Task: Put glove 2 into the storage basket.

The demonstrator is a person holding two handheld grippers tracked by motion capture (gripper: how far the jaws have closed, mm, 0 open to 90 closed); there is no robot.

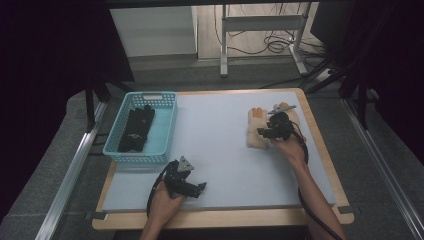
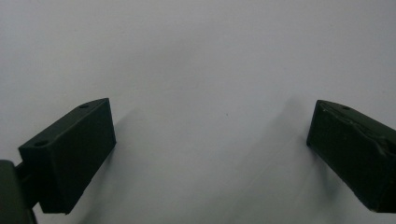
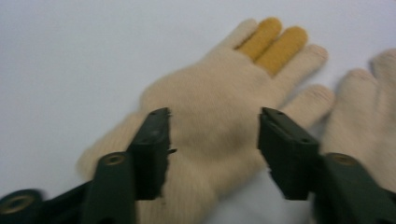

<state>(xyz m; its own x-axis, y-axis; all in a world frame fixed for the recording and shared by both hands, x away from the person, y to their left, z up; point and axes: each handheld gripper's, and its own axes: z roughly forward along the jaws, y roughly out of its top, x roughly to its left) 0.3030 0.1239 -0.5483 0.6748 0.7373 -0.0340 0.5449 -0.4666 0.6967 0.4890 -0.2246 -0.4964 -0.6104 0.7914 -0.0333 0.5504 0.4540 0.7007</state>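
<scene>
The pale surface (image 1: 225,150) carries a blue basket (image 1: 167,122) of dark gloves (image 1: 136,129) at far left; no writing is readable. At far right the cream glove (image 3: 210,107) lies flat, fingers pointing away. Right gripper (image 3: 212,140) jaws straddle it, part-open, not pressing. Left gripper (image 2: 210,144) jaws gape wide.

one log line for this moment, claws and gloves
right claw: open over beige glove, not gripping | left claw: open, nothing between | second glove: beside first | basket: black gloves inside

Grey floor (image 1: 60,165); black curtains (image 1: 40,50) at sides; white metal frame (image 1: 260,30) behind — cables (image 1: 272,45) beneath.
</scene>
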